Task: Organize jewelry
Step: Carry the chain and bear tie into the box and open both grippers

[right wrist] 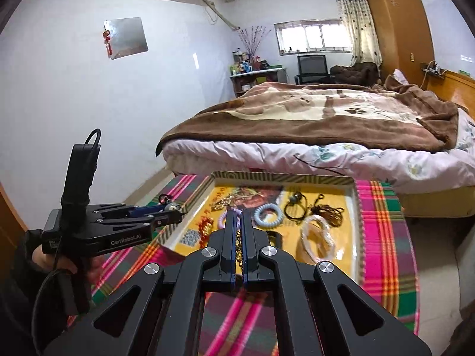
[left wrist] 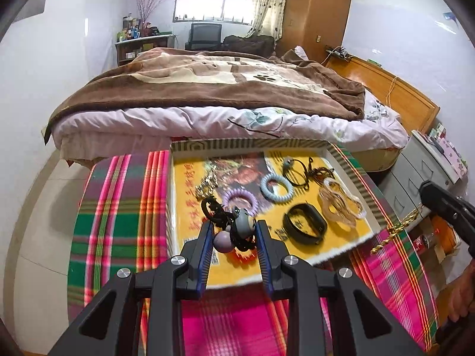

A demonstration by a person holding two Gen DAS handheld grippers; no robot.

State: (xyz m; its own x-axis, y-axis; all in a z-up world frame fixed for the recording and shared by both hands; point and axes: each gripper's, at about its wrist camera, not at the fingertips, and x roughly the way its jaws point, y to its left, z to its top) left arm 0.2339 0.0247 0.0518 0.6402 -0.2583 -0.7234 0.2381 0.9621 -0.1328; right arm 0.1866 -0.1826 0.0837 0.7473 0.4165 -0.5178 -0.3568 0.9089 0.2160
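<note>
In the left wrist view my left gripper is shut on a black hair tie with grey and purple baubles, held above the near edge of the tray. The tray has a striped rim and a yellow lining. My right gripper is shut on a thin gold chain that hangs between its fingers. The left wrist view shows that chain dangling below the right gripper at the tray's right side. From the right wrist camera, the left gripper is over the tray's left rim.
In the tray lie a purple spiral tie, a blue spiral tie, a black band, clear amber bracelets, a black corded tie and a gold piece. A plaid cloth covers the table. A bed stands behind, a grey cabinet to the right.
</note>
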